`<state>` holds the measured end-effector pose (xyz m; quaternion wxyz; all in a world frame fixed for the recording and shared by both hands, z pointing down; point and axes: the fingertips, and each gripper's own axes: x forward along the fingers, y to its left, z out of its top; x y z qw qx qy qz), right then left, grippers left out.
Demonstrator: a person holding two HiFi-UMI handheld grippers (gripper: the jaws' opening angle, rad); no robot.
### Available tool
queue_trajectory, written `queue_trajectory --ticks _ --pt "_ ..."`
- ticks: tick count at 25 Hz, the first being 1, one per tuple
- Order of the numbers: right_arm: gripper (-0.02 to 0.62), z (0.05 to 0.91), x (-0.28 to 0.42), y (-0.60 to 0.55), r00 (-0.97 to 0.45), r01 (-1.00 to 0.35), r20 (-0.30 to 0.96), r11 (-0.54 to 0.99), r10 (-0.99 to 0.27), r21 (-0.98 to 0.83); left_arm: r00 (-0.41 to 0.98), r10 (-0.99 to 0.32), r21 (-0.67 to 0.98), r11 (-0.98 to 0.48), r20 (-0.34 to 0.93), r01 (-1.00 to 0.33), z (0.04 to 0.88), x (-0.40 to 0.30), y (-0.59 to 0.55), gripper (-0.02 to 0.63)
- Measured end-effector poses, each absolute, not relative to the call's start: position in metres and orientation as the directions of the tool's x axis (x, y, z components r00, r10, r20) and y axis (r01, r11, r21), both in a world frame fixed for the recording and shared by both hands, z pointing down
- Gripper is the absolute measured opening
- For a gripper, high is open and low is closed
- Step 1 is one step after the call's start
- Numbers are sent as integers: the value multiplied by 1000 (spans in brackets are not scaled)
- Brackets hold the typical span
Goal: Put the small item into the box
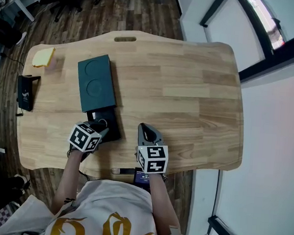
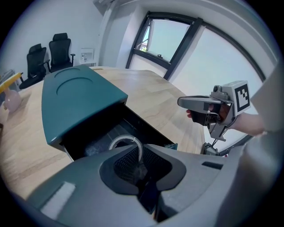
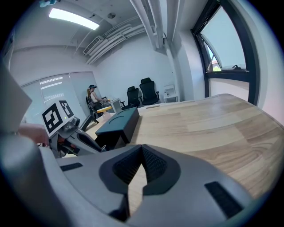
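Note:
A dark teal box (image 1: 95, 82) lies on the wooden table (image 1: 190, 92), its black drawer (image 1: 109, 126) slid out toward me. My left gripper (image 1: 103, 129) hangs over the open drawer, shut on a small pale ring (image 2: 127, 143) that sticks up from its jaws (image 2: 141, 167). Below the ring, the left gripper view looks into the dark drawer (image 2: 104, 135) under the teal lid (image 2: 75, 95). My right gripper (image 1: 145, 130) hovers over bare wood to the right of the drawer, shut with nothing in it (image 3: 141, 150). It also sees the box (image 3: 117, 122).
A yellow sponge-like piece (image 1: 43, 56) and a black device (image 1: 25, 92) sit near the table's left edge. A slot (image 1: 125, 38) is cut at the far edge. Office chairs (image 3: 144, 93) and a person stand beyond the table. Bare wood spreads right of the box.

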<state>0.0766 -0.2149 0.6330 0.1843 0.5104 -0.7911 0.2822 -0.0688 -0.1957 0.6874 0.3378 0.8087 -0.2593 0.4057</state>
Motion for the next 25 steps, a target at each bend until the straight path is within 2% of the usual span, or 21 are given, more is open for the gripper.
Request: queue_trajectory --ticks 8,18,25 --pt "5 637 85 -216 -394 -919 588 299 -706 -257 475 -2 337 -702 880 -627 697 -64 -188 35" --pt "5 641 90 -215 -383 -924 604 296 -699 -243 429 66 336 -731 901 -594 700 -61 -185 35" --pt "5 639 90 -217 -383 -924 602 292 -700 -248 446 70 351 -728 892 -589 699 -60 -185 35"
